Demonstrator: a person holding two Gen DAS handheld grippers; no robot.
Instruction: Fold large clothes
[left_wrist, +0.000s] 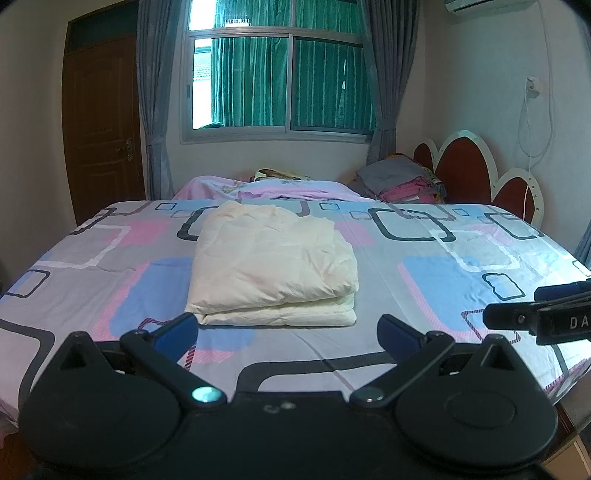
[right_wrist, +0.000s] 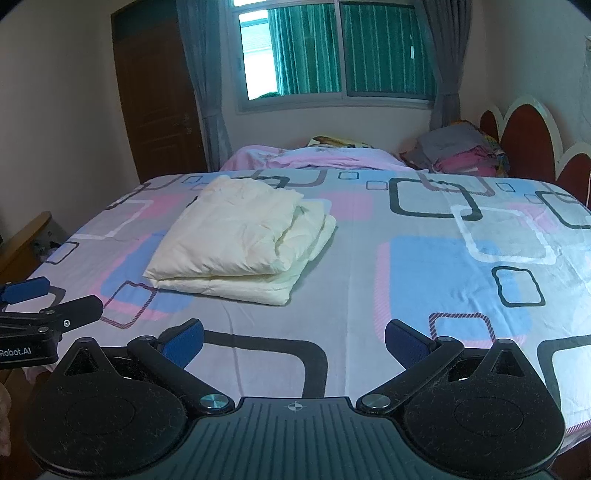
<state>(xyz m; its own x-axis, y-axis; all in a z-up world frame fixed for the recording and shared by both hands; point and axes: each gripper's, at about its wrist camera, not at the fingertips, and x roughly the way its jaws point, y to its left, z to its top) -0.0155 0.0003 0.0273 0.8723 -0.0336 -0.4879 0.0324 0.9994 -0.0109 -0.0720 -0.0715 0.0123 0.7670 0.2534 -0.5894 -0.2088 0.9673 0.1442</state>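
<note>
Cream garment (left_wrist: 271, 264) lies folded in layered stack on patterned bedsheet (left_wrist: 424, 258), mid-bed, touching neither gripper. Left gripper (left_wrist: 289, 330) spread wide, empty, near bed's front edge. Right gripper (right_wrist: 294, 341) likewise spread, empty; its tips cut off at right edge of left view. Garment type unclear. Clothes pile (right_wrist: 461, 153) by headboard (right_wrist: 528, 140) partly hidden.

Cream padded garment (left_wrist: 271, 264), puffy and quilted-looking (a jacket or thin duvet, cannot tell which), folded into a thick rectangular bundle. Lies flat on the bed, ahead of the left jaws and roughly centred between them, not touching. From the right jaws it sits ahead and to the left (right_wrist: 240, 240); stacked layers show along its right edge.
</note>
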